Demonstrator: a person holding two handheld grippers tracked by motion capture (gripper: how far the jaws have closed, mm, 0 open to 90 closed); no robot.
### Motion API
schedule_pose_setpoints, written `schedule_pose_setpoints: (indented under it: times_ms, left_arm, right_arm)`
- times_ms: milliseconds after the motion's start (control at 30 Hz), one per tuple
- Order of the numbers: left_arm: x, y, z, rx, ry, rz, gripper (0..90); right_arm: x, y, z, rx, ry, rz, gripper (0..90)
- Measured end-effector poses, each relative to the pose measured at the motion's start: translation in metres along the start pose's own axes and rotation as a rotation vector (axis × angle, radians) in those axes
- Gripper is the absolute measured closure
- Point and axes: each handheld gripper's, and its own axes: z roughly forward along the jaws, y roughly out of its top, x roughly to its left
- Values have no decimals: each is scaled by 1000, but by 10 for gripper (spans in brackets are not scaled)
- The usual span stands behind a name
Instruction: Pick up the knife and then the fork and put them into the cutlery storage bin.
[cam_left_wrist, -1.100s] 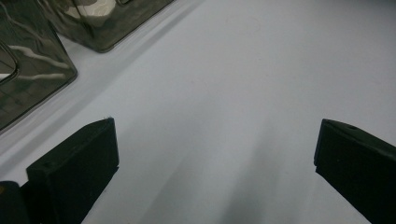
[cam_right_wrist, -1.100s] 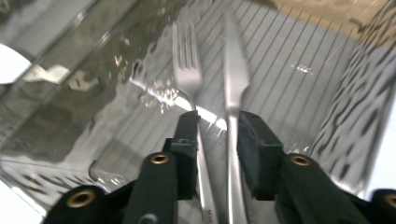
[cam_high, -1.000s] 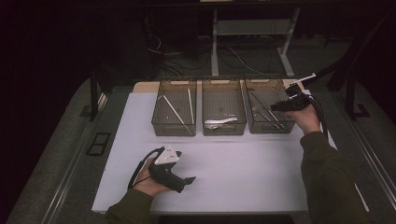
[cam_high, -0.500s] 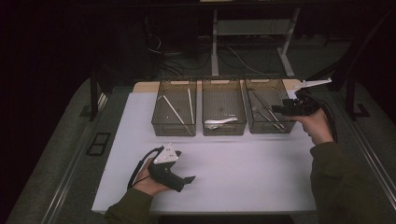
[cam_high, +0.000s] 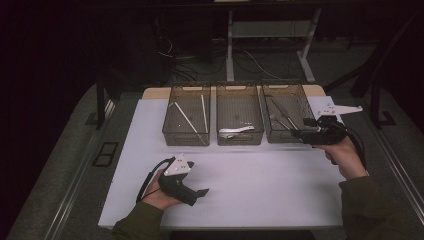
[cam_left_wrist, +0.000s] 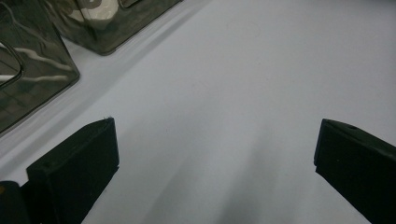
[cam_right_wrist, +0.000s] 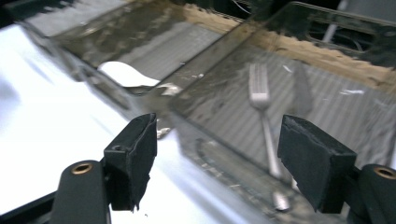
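Note:
Three clear bins stand in a row at the back of the white table (cam_high: 260, 180). Thin pale sticks lie in the left bin (cam_high: 186, 116), a white spoon (cam_high: 236, 131) in the middle bin (cam_high: 239, 117), and metal cutlery in the right bin (cam_high: 286, 114). My right gripper (cam_high: 298, 133) is open at the right bin's front right corner. Through the wall between its jaws I see a metal fork (cam_right_wrist: 261, 121), with my right gripper (cam_right_wrist: 217, 140) empty. My left gripper (cam_high: 199, 192) rests low over the front left of the table, and in its own view my left gripper (cam_left_wrist: 215, 135) is open and empty.
Bin walls (cam_left_wrist: 32, 70) stand at the upper left of the left gripper view, some way from its jaws. The white spoon (cam_right_wrist: 126, 74) lies in the bin left of the fork. Dark floor, cables and table legs (cam_high: 230, 45) lie behind the table.
My right gripper has drawn back from above the right bin toward the person and come down to the bin's front right corner. The left gripper has stayed put.

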Motion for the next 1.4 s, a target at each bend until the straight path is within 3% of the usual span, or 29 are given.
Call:
schedule_pose_setpoints:
  times_ms: [200,367,800,1100,1400]
  left_arm:
    - [0,0,0,4,-1,8,0]
    - [0,0,0,0,-3,5,0]
    - [1,0,-2,-8,0,3,0]
    - [1,0,-3,-17,-1,-1,0]
    - [1,0,-4,-19,-1,-1,0]
  right_arm:
    - [14,-12,-8,-30,47,13,248]
    - [23,-23,-11,-34,55,8,211]
    - [49,-61,-11,-8,85,-39,183]
    - [63,-81,-16,-19,95,-31,182]
    - [76,-97,-20,9,113,-48,171]
